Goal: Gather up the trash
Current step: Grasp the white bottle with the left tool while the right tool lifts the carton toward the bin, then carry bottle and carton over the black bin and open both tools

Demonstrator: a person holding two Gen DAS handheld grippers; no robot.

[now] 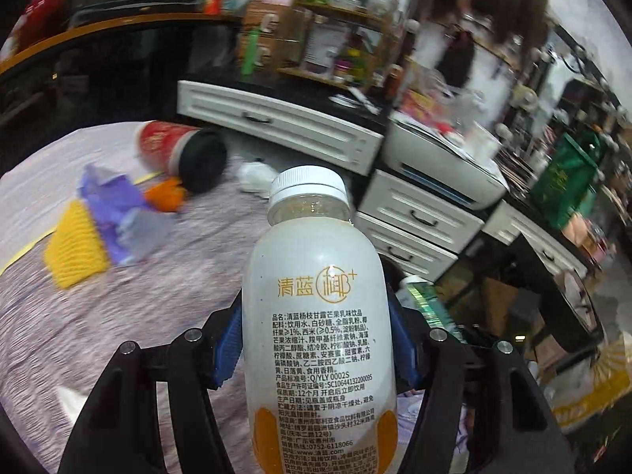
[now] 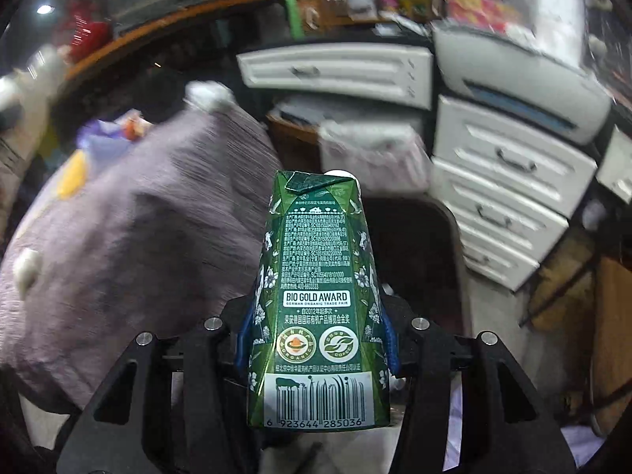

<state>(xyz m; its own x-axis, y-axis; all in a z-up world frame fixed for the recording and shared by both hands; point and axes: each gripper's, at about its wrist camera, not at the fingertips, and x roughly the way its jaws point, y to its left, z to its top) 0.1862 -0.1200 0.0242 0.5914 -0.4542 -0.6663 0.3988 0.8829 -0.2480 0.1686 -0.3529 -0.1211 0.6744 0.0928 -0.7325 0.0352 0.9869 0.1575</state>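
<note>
- Nearest the left wrist camera is a plastic drink bottle with a white screw cap. The left claw is clamped on its belly, blue pads pressing from both sides.
- In the right wrist view, the right claw grips a green drink carton around its lower half, top pointing away.
- More trash lies on the grey-purple bedspread: a tipped red cup with a black lid, purple wrapping, a yellow ribbed piece, an orange scrap and crumpled white paper.
- Both pieces look ready to carry off. No bin shows clearly, so find the drop spot first and keep both grips firm until each piece is over it.
- The bottle is smooth, rounded and slippery. The carton is glossy, creased and tapered, so it could crush or slide forward.
</note>
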